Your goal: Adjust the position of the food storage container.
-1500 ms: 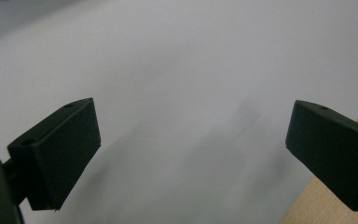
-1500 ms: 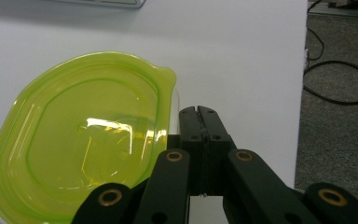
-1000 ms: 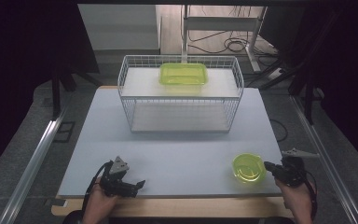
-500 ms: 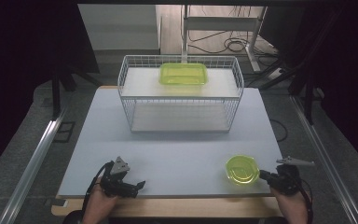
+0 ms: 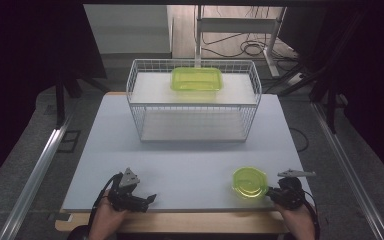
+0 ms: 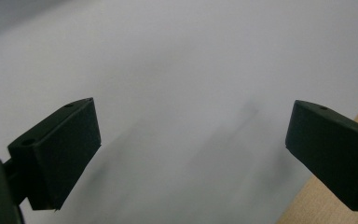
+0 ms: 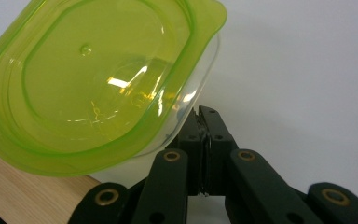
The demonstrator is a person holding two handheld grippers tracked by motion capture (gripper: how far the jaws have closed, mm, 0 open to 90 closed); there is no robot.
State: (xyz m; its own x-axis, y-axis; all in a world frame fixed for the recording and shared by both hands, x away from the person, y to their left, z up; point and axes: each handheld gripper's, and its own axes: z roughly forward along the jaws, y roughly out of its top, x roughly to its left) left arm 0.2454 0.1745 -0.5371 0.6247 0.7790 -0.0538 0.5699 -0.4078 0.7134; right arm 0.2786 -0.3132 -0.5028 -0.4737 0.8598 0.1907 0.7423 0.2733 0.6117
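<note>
A: Biggest item first?
B: Table (image 5: 180, 170), white top, wood edge along the near side. Bare white surface also in the left gripper view, w/ the wood edge at lower right.

A: Next?
B: Wire basket (image 5: 194, 100), white, two-tier, at the far-centre of the table. Upper shelf carries a rect. green container (image 5: 197, 79), lid on, sitting flat, roughly mid-shelf. Lower shelf: nothing to list.

A: The item in hand?
B: Round container (image 5: 250, 182), clear body w/ translucent green lid, near-right part of the table, close to the front edge. In the right gripper view it (image 7: 98, 79) is tilted, lid facing the camera, wood edge visible under its lower left. Whether its base touches the table: can't tell.

A: Right gripper?
B: Right gripper (image 5: 272, 192), just beside the round container on its right side. Right gripper view: jaws pinched nearly together on the clear rim under the lid, thin edge clamped between the pads (image 7: 193, 133). So closed tight, holding the container by its rim.

A: Left gripper?
B: Left gripper (image 5: 150, 198), near-left of the table by the front edge, grey three-cornered plate on top, well apart from the container. Left gripper view: jaws wide apart, nothing between them, just bare table below.
</note>
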